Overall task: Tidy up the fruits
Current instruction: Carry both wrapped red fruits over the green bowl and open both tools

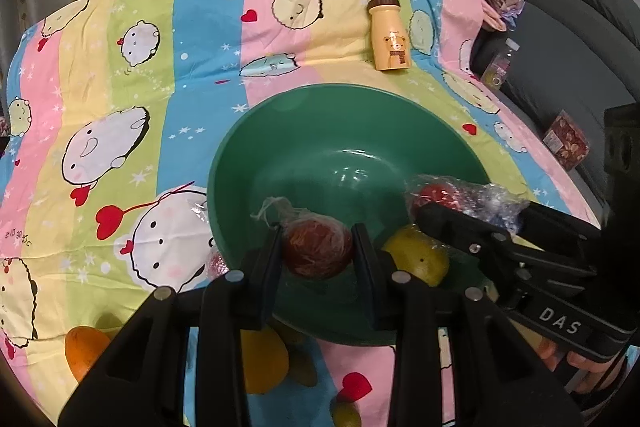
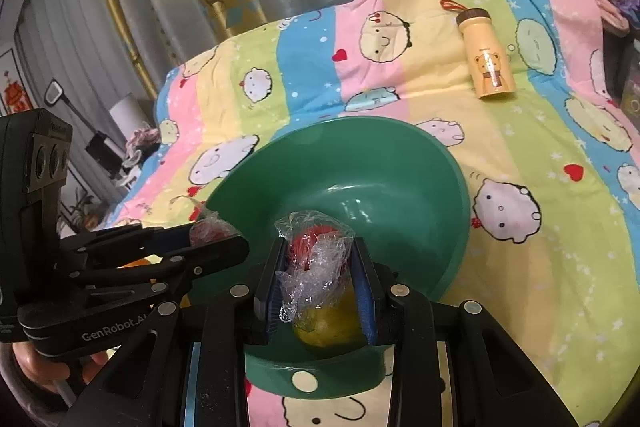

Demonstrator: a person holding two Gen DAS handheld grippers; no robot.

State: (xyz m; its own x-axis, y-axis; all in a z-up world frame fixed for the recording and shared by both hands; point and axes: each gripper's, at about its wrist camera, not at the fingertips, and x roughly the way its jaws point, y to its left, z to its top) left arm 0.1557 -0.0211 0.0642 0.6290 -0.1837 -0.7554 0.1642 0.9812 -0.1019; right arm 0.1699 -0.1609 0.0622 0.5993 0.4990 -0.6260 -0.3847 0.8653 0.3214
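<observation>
Over the near rim of the green bowl, low in both frames, the left claw clamps a wrapped red fruit while the right claw pinches another wrapped red fruit directly above the yellow-green fruit lying inside.

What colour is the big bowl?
Green; the bowl shows best in the right wrist view.

Glossy green plastic bowl, crinkly clear film, matt printed cloth

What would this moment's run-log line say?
left tongs: gripping wrapped red fruit | right tongs: gripping wrapped red fruit | green bowl: yellow fruit inside
</observation>
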